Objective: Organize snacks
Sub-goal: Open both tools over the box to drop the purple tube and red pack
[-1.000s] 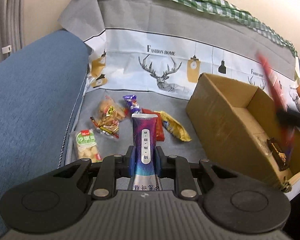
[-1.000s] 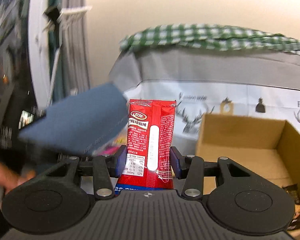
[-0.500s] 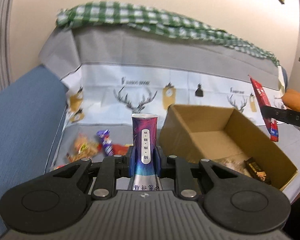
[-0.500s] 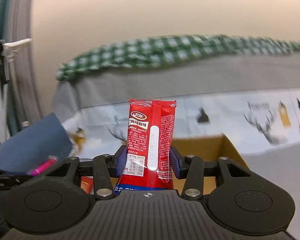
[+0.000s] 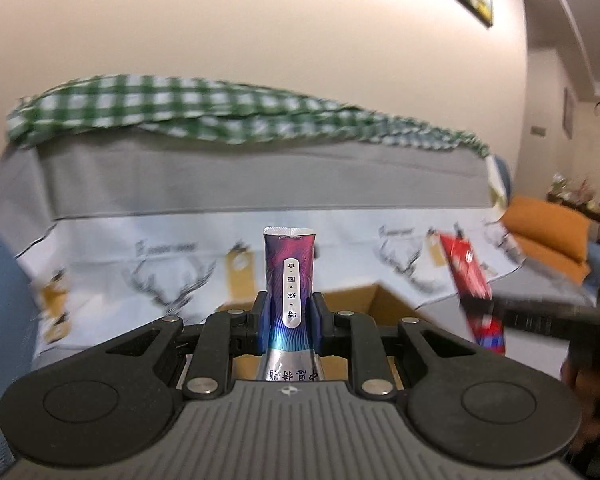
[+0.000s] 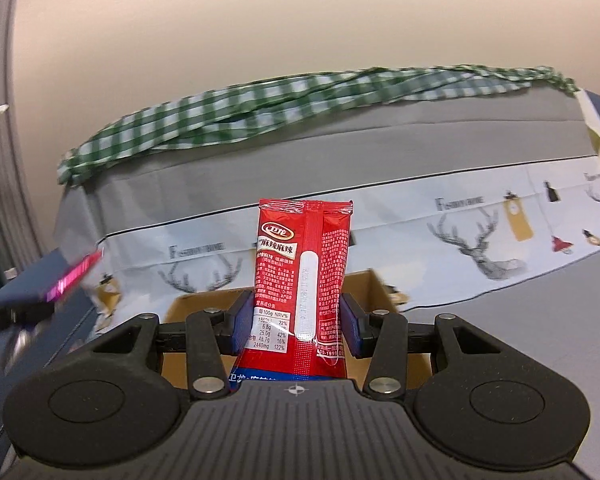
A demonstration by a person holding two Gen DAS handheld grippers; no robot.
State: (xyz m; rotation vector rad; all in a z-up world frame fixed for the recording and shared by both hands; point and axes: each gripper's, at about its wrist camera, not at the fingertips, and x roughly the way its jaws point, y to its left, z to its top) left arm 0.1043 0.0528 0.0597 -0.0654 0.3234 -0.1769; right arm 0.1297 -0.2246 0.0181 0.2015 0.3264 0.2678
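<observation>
- Behind both grippers, a sofa draped in a grey-and-white deer-print cover (image 6: 480, 248), with a green checked cloth (image 6: 260, 108) along its top edge.
- Cardboard box (image 6: 204, 304): open-topped, brown, on the seat just beyond the fingers in both views.
- Right gripper (image 6: 296, 324): jaws closed partway on a red snack packet (image 6: 304, 280), upright, white printed text, blue band at its base, over the box.
- Left gripper (image 5: 288, 316): jaws closed narrowly on a purple snack sachet (image 5: 289, 268), upright, swirl pattern, silver lower end, crimped top, in front of the box.
</observation>
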